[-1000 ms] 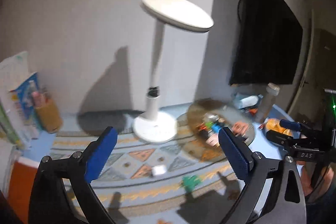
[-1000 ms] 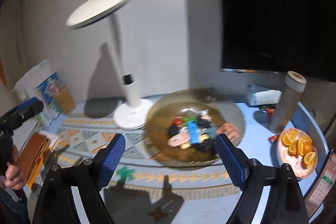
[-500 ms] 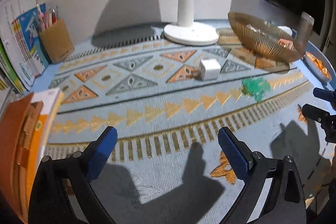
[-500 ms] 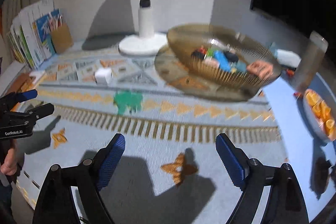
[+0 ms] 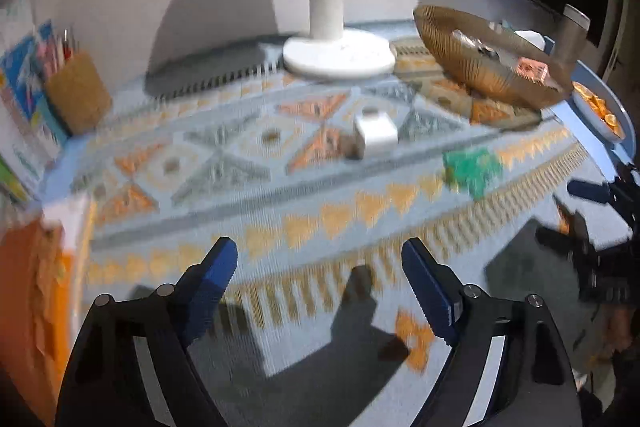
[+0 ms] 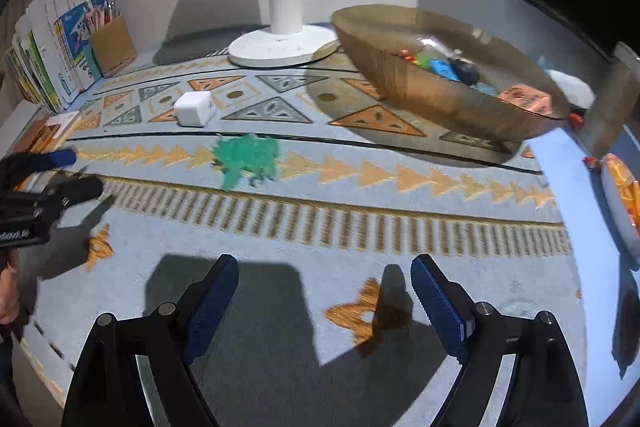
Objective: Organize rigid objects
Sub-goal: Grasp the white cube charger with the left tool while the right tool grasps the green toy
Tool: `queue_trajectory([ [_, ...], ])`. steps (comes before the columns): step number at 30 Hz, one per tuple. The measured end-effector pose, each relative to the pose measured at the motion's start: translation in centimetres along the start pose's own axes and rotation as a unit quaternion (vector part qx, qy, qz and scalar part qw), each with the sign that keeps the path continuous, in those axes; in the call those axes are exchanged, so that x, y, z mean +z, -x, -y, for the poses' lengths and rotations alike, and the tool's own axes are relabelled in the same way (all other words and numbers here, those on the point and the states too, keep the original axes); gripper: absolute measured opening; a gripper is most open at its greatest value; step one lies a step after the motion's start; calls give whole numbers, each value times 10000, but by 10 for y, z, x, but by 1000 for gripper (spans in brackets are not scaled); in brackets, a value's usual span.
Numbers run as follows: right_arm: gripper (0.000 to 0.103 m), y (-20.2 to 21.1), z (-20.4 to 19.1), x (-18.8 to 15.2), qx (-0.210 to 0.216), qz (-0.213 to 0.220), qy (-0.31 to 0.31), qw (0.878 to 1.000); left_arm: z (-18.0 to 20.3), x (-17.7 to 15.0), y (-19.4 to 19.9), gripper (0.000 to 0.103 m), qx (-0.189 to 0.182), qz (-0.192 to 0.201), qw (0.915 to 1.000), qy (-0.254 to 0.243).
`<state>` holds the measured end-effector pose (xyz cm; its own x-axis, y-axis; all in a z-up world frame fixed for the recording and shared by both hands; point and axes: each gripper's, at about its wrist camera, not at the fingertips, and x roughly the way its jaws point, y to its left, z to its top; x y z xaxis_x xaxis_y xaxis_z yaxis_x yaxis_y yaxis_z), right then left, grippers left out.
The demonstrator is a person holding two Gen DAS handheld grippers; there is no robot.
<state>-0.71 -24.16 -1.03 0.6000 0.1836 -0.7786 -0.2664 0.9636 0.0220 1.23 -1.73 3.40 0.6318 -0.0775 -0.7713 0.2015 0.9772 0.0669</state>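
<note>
A small white cube [image 5: 376, 135] [image 6: 194, 109] lies on the patterned mat [image 5: 280, 195] [image 6: 360, 219], with a green toy figure [image 5: 472, 167] [image 6: 248, 159] to its right. A golden ribbed bowl [image 5: 480, 75] [image 6: 432, 99] at the back right holds several small colourful objects. My left gripper [image 5: 318, 267] [image 6: 72, 171] hangs over the near mat; its jaws are closing with nothing between them. My right gripper [image 6: 324, 275] [image 5: 568, 211] stands open and empty over the mat's front edge, well short of the toy.
A white lamp base [image 5: 340, 57] [image 6: 280, 47] stands behind the cube. A cork pencil holder [image 5: 76, 99] [image 6: 114, 47] and books [image 6: 52, 47] line the left. A plate of orange slices [image 5: 600, 111] [image 6: 624, 203] and a tumbler [image 5: 570, 35] sit at the right.
Both grippers have sunk and tipped downward, so the views swung from the wall and lamp head onto the mat. The left jaws have drawn closer together; the right ones kept their width.
</note>
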Motion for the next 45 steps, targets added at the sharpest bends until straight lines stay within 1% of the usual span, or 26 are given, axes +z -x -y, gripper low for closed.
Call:
queue_trajectory([
  [2,87,-1,-8,11,7,21,26,10000,5,19,-6,83,109,34,9999,-111],
  [5,87,-8,-19,27,141,24,21,9999,5,40,-33,83,52,-18,9999,-121],
  [6,87,-12,-21,30,155,8,14,9999,2,44,-46,78,126,-159,9998,-72],
  [7,87,-15,-23,33,176,-10,18,9998,-1,46,-58,73,108,-303,9995,-12],
  [8,87,-22,-26,37,232,-60,16,9997,-4,46,-65,66,26,-397,9992,46],
  [10,87,-32,-29,42,359,-155,-7,9992,-11,45,-77,65,-197,-575,9979,240],
  [11,87,-36,-31,44,401,-175,-5,9990,-12,45,-78,65,-225,-549,9978,288],
  [13,87,-42,-35,45,322,-184,29,9993,-11,47,-80,65,-251,-504,9981,258],
  [15,87,-47,-31,44,-134,-166,-4,9998,-8,50,-82,65,-271,-496,9982,197],
  [16,87,-48,-24,42,-280,-219,-110,9993,-4,52,-82,65,-330,-498,9981,140],
  [20,85,-35,22,30,-210,-66,-1093,9938,11,54,-82,65,-614,-418,9972,-72],
  [22,85,-28,49,22,-394,62,-1597,9864,20,55,-81,65,-795,-356,9960,-179],
  [23,85,-27,55,20,-387,102,-1753,9837,24,56,-80,65,-913,-342,9950,-216],
  [25,85,-22,68,17,-58,268,-2036,9787,32,56,-76,65,-1145,-290,9924,-353],
  [28,85,-22,65,17,38,274,-1930,9808,41,54,-65,65,-1113,-129,9917,-631],
  [30,85,-23,59,18,97,271,-1779,9836,40,56,-63,65,-1327,-112,9892,-612],
  [33,85,-25,51,21,124,259,-1621,9864,36,60,-64,66,-1665,-144,9851,-412],
  [36,85,-23,51,19,237,311,-1672,9851,35,63,-70,66,-1479,-176,9884,-297],
  [37,85,-23,53,18,291,317,-1714,9843,34,64,-72,66,-1500,-208,9881,-255],
  [39,85,-22,54,16,398,322,-1714,9839,36,64,-71,66,-1823,-274,9827,-186],
  [40,85,-21,53,16,460,328,-1678,9842,39,63,-69,66,-2050,-287,9781,-210],
  [41,85,-21,51,17,507,339,-1618,9849,42,62,-66,66,-2298,-334,9723,-259],
  [42,85,-20,48,18,563,339,-1543,9858,45,61,-63,66,-2668,-491,9618,-353],
  [43,85,-20,45,18,616,331,-1495,9863,48,60,-59,67,-2868,-569,9551,-482],
  [44,85,-21,43,18,672,307,-1437,9869,48,61,-55,67,-2772,-487,9579,-573],
  [45,85,-21,41,18,699,281,-1397,9873,46,62,-52,69,-2452,-356,9666,-663],
])
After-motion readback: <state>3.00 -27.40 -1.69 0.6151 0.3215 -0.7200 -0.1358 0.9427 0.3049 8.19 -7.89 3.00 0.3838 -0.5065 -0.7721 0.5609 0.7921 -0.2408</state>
